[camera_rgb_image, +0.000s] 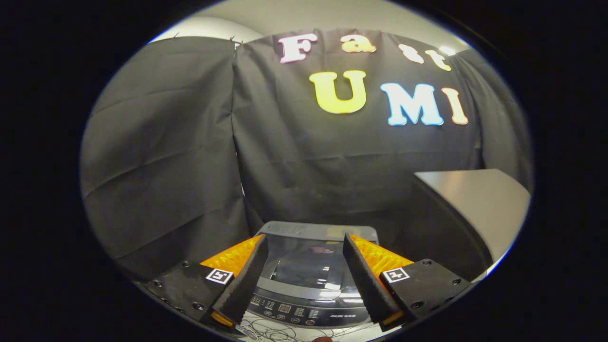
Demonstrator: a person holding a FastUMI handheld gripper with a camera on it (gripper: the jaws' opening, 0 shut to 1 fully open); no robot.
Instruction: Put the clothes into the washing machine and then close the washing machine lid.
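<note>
Black cloth (304,161) drapes the whole booth behind everything, hanging in soft folds with a seam where two panels meet, and a strip of pale ceiling (294,16) shows above it. Off to the right there's a grey worktop (475,204), its flat top catching the light, with a dark side panel under it. Down at the very bottom I can make out a light surface with some thin tangled wires (275,332) lying on it.

So the washing machine (308,270) sits low, right between the gripper's fingers and just beyond them. It's a top-loader, grey body, with a dark glossy lid (306,266) that looks shut and lying flat, reflecting a bit of the room. The control panel (294,311) runs along its near edge with a small display and rows of buttons, too tiny to read anyway.

The gripper (304,275) hangs above the machine with its fingers (242,280) spread wide, nothing between them but air. Each one has a black pad face and an orange textured back, plus a little square marker (218,276) on the black mount. No clothing is showing through the lid as far as I can tell; the glass is too dark and reflective.
</note>
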